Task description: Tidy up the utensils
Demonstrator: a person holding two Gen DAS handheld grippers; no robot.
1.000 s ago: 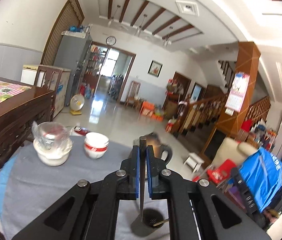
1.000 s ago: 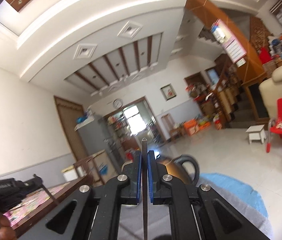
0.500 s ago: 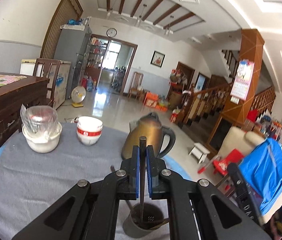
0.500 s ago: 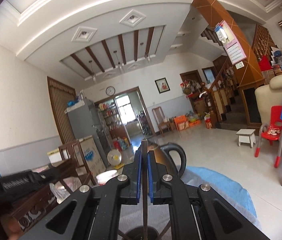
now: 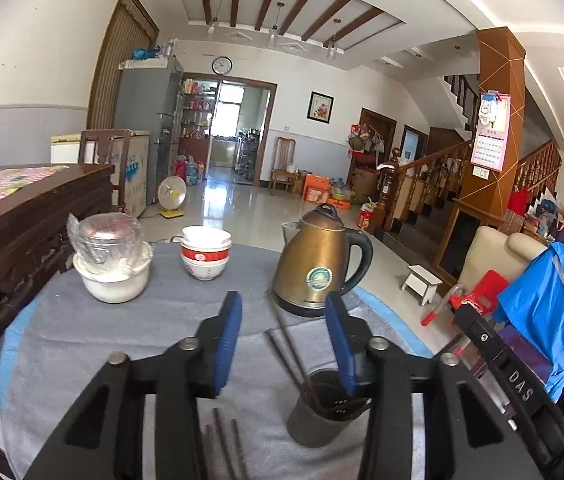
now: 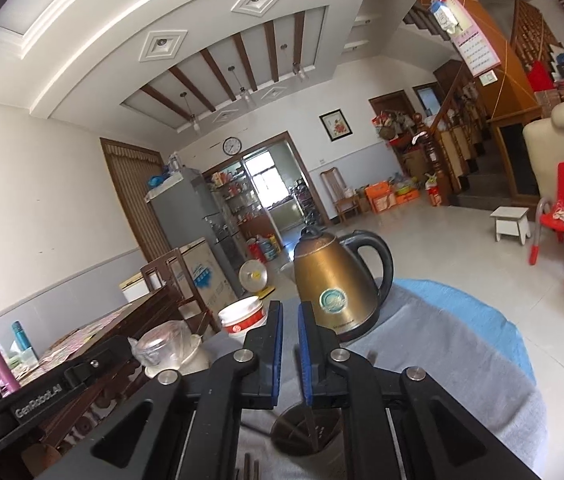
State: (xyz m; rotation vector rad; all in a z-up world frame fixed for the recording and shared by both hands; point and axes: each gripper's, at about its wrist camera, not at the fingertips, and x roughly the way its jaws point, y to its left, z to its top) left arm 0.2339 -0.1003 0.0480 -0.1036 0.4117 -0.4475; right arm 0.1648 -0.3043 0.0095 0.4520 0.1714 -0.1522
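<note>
A dark grey utensil cup (image 5: 324,416) stands on the grey cloth with dark chopsticks (image 5: 288,346) leaning out of it. My left gripper (image 5: 284,338) is open and empty, just above and behind the cup. Several loose dark chopsticks (image 5: 221,440) lie on the cloth under it. In the right wrist view the cup (image 6: 306,434) is directly below my right gripper (image 6: 290,342). Its blue pads stand slightly apart with nothing between them, and a chopstick (image 6: 310,420) stands in the cup below.
A brass kettle (image 5: 320,262) stands behind the cup. Stacked red-and-white bowls (image 5: 205,256) and a white bowl holding a wrapped glass (image 5: 111,264) sit at the far left of the table (image 5: 81,344). A dark wooden cabinet (image 5: 13,232) borders the left side.
Both grippers held a chopstick upright over the cup and lowered. Both have now opened and the chopsticks have dropped into the cup.
</note>
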